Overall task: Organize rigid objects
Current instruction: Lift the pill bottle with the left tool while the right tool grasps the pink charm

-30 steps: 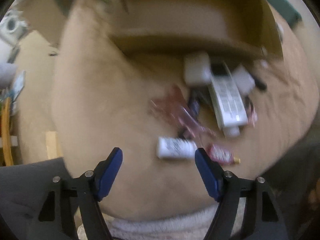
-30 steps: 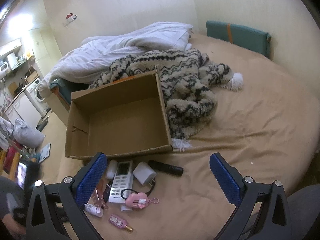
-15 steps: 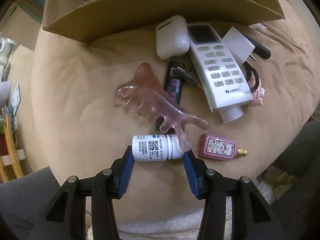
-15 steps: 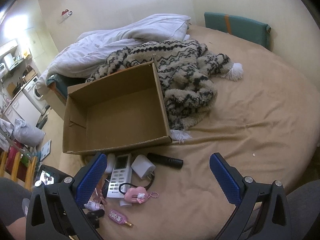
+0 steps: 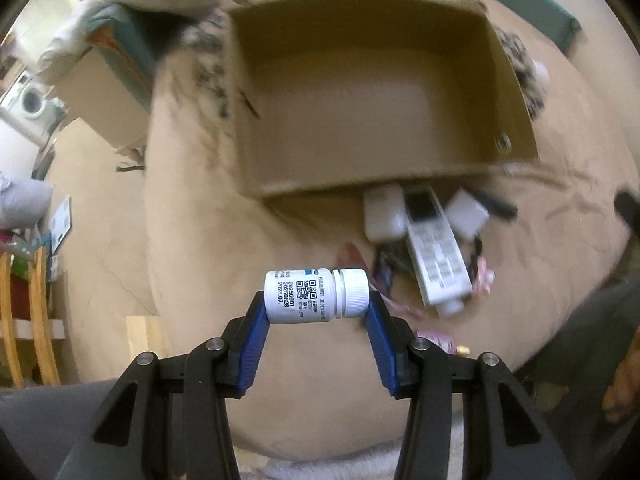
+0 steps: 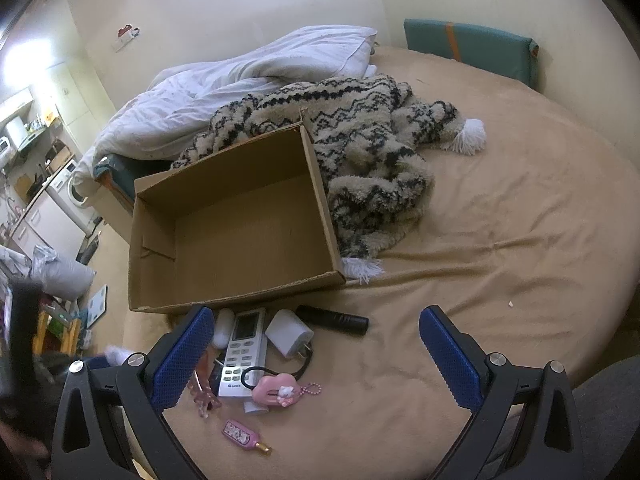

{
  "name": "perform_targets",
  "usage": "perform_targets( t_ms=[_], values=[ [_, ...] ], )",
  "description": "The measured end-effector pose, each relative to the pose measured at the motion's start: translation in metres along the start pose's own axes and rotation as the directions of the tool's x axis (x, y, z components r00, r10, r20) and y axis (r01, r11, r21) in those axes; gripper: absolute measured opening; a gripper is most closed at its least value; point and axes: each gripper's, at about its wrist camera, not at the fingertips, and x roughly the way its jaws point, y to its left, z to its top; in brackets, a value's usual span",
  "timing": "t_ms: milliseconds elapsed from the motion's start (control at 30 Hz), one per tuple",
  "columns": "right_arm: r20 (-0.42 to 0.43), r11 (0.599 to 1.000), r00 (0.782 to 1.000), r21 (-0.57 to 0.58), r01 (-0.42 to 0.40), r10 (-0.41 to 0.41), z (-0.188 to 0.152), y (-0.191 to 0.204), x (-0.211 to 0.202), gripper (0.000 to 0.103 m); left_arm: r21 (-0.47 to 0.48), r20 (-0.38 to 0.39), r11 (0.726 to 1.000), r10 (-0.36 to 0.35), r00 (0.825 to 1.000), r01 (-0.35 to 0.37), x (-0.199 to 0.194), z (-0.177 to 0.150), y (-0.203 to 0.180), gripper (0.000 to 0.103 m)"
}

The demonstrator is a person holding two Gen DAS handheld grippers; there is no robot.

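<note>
My left gripper (image 5: 316, 300) is shut on a white pill bottle (image 5: 316, 297), held sideways above the bed in front of an open, empty cardboard box (image 5: 360, 92). By the box's near wall lie a white remote (image 5: 436, 256), a white earbud case (image 5: 384, 214), a white charger (image 5: 466, 214) and a pink perfume bottle (image 5: 438, 340). My right gripper (image 6: 316, 356) is open and empty, hovering over the bed near the same pile: remote (image 6: 245, 350), charger (image 6: 289, 333), black tube (image 6: 332, 319), pink keychain (image 6: 276, 390), pink comb (image 6: 204, 388), perfume bottle (image 6: 242, 436). The box (image 6: 236, 224) sits behind them.
A patterned fuzzy blanket (image 6: 360, 148) lies against the box's right and far sides. A white duvet (image 6: 224, 96) and a teal cushion (image 6: 472, 50) are at the back. The bed edge drops off at left, with a washing machine (image 6: 72, 192) and floor clutter beyond.
My left gripper closed on the pill bottle and lifted it off the bed, and the view swung up toward the box. My right gripper has barely moved.
</note>
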Motion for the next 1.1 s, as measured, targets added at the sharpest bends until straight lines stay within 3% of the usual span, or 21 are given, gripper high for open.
perform_targets(
  t_ms=[233, 400, 500, 600, 667, 733, 800, 833, 900, 1000, 1100],
  values=[
    [-0.023, 0.999, 1.000, 0.040, 0.005, -0.004, -0.001, -0.010, 0.007, 0.103, -0.096, 0.028, 0.995, 0.016, 0.999, -0.013, 0.001, 0.020, 0.034, 0.044],
    [-0.075, 0.976, 0.988, 0.179, -0.121, 0.136, 0.003, -0.032, 0.015, 0.103, -0.112, 0.085, 0.994, 0.024, 0.996, -0.015, -0.003, 0.030, 0.048, 0.044],
    [-0.112, 0.967, 0.982, 0.225, -0.123, 0.151, 0.000, -0.038, 0.024, 0.103, -0.119, 0.119, 0.993, 0.024, 0.993, -0.010, 0.000, 0.026, 0.052, 0.044],
    [-0.159, 0.965, 0.973, 0.230, -0.127, 0.166, -0.002, -0.036, 0.035, 0.103, -0.134, 0.093, 0.991, 0.011, 0.996, 0.002, 0.013, 0.020, 0.052, 0.044],
    [-0.224, 0.958, 0.950, 0.234, -0.164, 0.218, -0.006, -0.029, 0.048, 0.103, -0.166, 0.071, 0.985, -0.038, 0.997, 0.049, 0.018, 0.020, 0.054, 0.044],
    [-0.326, 0.946, 0.904, 0.257, -0.197, 0.277, -0.016, -0.022, 0.069, 0.097, -0.164, 0.066, 0.984, -0.056, 0.996, 0.066, 0.019, 0.020, 0.054, 0.044],
    [-0.403, 0.936, 0.863, 0.293, -0.194, 0.305, -0.030, -0.018, 0.088, 0.078, -0.173, 0.062, 0.981, -0.078, 0.995, 0.088, 0.020, 0.020, 0.055, 0.044],
    [-0.423, 0.928, 0.848, 0.323, -0.187, 0.318, -0.037, -0.018, 0.097, 0.074, -0.178, 0.059, 0.979, -0.090, 0.994, 0.099, 0.020, 0.019, 0.055, 0.044],
    [-0.448, 0.909, 0.829, 0.384, -0.160, 0.335, -0.049, -0.020, 0.112, 0.062, -0.183, 0.059, 0.978, -0.091, 0.994, 0.100, 0.019, 0.018, 0.056, 0.044],
    [-0.467, 0.899, 0.812, 0.412, -0.150, 0.350, -0.060, -0.016, 0.127, 0.062, -0.184, 0.062, 0.976, -0.108, 0.992, 0.118, 0.018, 0.017, 0.057, 0.044],
    [-0.502, 0.923, 0.801, 0.350, -0.157, 0.327, -0.066, -0.006, 0.136, 0.062, -0.185, 0.072, 0.975, -0.112, 0.991, 0.124, 0.015, 0.016, 0.059, 0.044]
  ],
)
